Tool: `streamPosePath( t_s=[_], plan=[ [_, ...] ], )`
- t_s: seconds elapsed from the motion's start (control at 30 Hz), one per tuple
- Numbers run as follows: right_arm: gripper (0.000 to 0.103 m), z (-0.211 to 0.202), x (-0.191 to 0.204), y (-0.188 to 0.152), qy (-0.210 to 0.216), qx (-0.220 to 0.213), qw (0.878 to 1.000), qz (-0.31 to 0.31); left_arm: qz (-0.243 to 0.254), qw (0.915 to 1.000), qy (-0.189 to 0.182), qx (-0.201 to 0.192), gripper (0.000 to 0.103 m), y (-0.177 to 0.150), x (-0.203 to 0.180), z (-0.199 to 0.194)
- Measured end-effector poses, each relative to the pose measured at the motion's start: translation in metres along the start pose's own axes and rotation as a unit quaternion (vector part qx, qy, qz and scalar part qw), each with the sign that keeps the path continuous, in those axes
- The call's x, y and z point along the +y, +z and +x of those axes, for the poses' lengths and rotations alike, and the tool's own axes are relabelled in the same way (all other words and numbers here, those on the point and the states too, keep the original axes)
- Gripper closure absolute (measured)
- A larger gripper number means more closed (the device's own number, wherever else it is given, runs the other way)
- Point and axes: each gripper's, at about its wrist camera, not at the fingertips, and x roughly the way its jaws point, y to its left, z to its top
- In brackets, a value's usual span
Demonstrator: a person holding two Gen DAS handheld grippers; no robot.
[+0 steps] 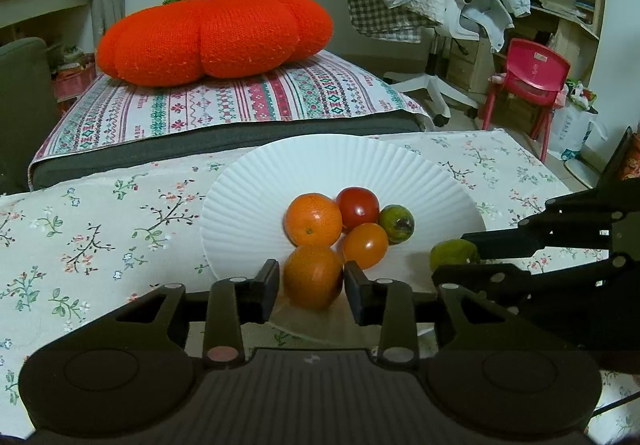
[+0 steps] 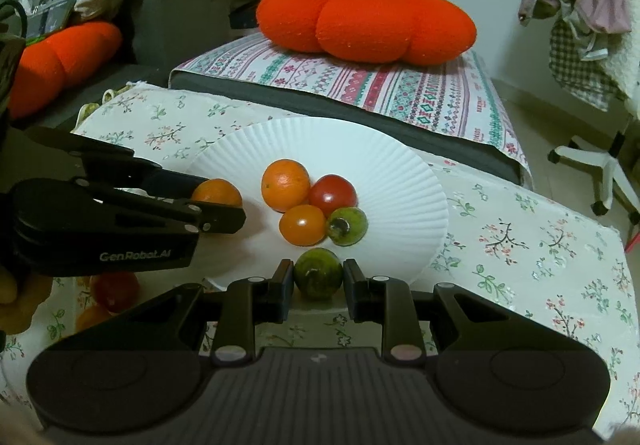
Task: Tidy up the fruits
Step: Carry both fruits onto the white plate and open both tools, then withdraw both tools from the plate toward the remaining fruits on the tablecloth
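Our left gripper (image 1: 312,285) grasps an orange (image 1: 313,277), our right gripper (image 2: 318,279) a green fruit (image 2: 318,273), both at the plate's (image 1: 248,205) near rim.

Three oranges (image 2: 285,185), two red tomatoes (image 2: 332,195), one orange tomato (image 2: 303,225), two green fruits (image 2: 347,226), one plate (image 2: 400,181), two pumpkin cushions (image 2: 366,23).

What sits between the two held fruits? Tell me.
In the right wrist view, bare white plate separates the orange from the green fruit.
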Motion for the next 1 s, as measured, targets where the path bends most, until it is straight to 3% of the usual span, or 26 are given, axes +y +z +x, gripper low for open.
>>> streamPosePath(
  t_s=[0.27, 0.53, 0.73, 0.9, 1.0],
  plan=[
    [0.079, -0.007, -0.005, 0.001, -0.001, -0.009, 1.000, 0.015, -0.004, 1.0000, 0.000, 0.000, 0.070, 0.000, 0.004, -0.006],
    [0.076, -0.016, -0.014, -0.001, -0.012, -0.013, 0.999, 0.030, -0.010, 0.9999, 0.010, -0.002, 0.066, 0.003, 0.017, -0.022],
    [0.068, -0.021, -0.018, -0.004, -0.014, -0.009, 0.999, 0.042, -0.021, 0.9996, 0.017, 0.000, 0.065, 0.001, 0.030, -0.037],
    [0.046, -0.030, -0.015, -0.003, 0.001, -0.011, 0.999, 0.047, -0.031, 0.9991, 0.026, 0.012, 0.063, -0.006, 0.040, -0.051],
    [0.044, -0.037, -0.009, -0.002, 0.011, -0.011, 0.999, 0.042, -0.038, 0.9987, 0.027, 0.020, 0.060, -0.009, 0.044, -0.060]
  ],
)
